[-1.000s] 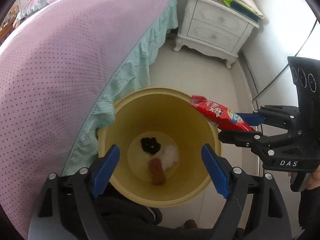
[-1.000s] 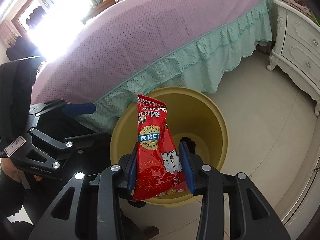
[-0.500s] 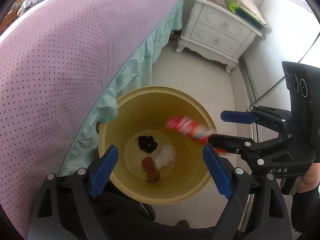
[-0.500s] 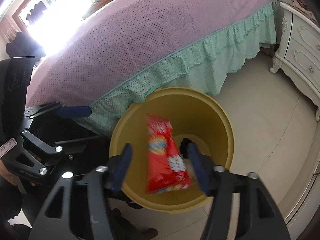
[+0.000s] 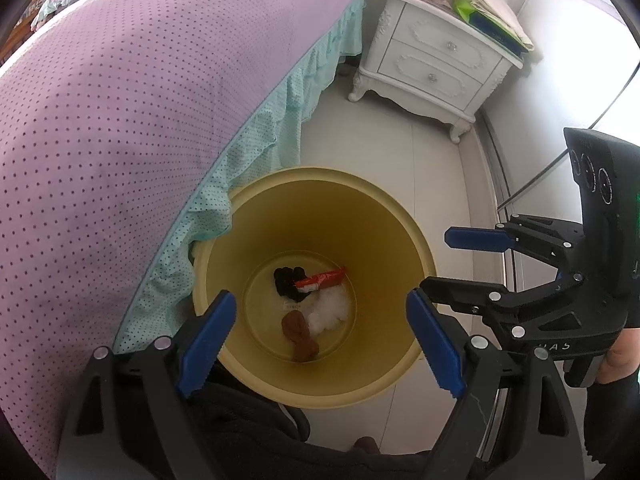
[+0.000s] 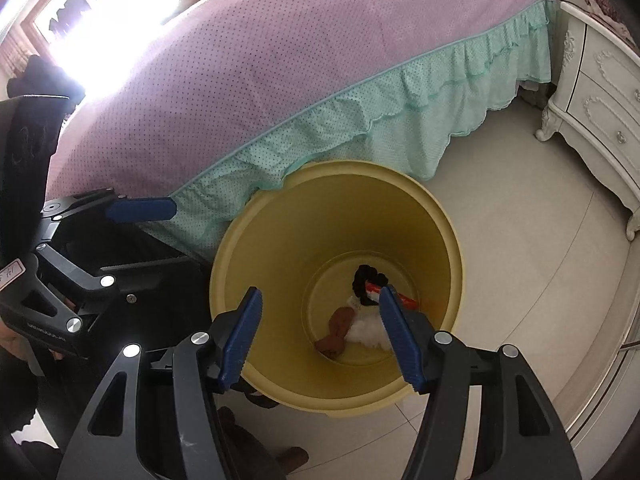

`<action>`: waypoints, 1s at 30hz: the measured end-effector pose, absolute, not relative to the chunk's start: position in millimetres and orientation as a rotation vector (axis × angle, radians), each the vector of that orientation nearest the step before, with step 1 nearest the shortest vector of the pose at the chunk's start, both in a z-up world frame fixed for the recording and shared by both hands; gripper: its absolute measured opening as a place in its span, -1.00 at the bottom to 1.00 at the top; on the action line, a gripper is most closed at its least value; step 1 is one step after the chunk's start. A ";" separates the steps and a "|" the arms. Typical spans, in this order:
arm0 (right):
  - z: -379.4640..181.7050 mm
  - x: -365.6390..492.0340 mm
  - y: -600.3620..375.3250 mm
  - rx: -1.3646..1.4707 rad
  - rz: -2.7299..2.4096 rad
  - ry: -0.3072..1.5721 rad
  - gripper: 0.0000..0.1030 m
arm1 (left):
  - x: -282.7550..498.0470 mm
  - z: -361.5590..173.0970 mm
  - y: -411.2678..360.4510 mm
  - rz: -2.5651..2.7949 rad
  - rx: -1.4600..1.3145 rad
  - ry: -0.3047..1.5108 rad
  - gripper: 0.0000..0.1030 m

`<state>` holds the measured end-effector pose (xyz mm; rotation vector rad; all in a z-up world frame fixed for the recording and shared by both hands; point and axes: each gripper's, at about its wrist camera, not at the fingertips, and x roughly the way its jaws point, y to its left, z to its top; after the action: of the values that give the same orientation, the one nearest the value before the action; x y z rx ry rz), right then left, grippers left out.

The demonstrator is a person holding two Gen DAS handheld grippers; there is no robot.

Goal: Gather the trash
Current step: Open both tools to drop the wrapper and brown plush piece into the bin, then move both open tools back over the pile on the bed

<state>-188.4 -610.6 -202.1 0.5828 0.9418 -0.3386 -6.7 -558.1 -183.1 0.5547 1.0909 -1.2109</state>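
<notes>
A yellow trash bin (image 5: 412,240) (image 6: 452,240) stands on the floor beside the bed. At its bottom lie a red candy wrapper (image 5: 320,280) (image 6: 406,301), a black scrunchie (image 5: 285,278) (image 6: 366,276), a white wad (image 5: 332,310) (image 6: 370,330) and a brown scrap (image 5: 298,332) (image 6: 340,326). My left gripper (image 5: 320,336) is open and empty above the bin's near rim. My right gripper (image 6: 320,336) is open and empty above the bin; it also shows at the right of the left wrist view (image 5: 436,262).
A bed with a purple dotted cover (image 5: 120,100) (image 6: 280,60) and teal frill (image 5: 272,120) lies left of the bin. A white nightstand (image 5: 436,60) (image 6: 600,92) with papers on top stands behind. Pale tiled floor (image 5: 380,136) surrounds the bin.
My right gripper opened and let go of the red candy wrapper, which fell to the bottom of the bin. The left gripper stayed open above the bin.
</notes>
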 end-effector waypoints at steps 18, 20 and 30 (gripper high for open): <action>-121.2 -171.6 -585.8 0.498 -0.236 0.724 0.53 | -6.2 -110.1 -493.4 -1.156 0.460 0.862 0.83; -104.5 -159.9 -572.6 0.443 -0.211 0.687 0.64 | -3.9 -91.8 -472.9 -1.125 0.434 0.804 0.90; -27.8 -98.7 -496.5 0.308 -0.026 0.425 0.84 | 20.6 -25.3 -341.1 -0.857 0.277 0.641 0.92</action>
<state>-98.7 -496.5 -27.8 0.3077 0.4247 -0.0256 20.6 -341.1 -25.3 0.2767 0.6406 -0.8569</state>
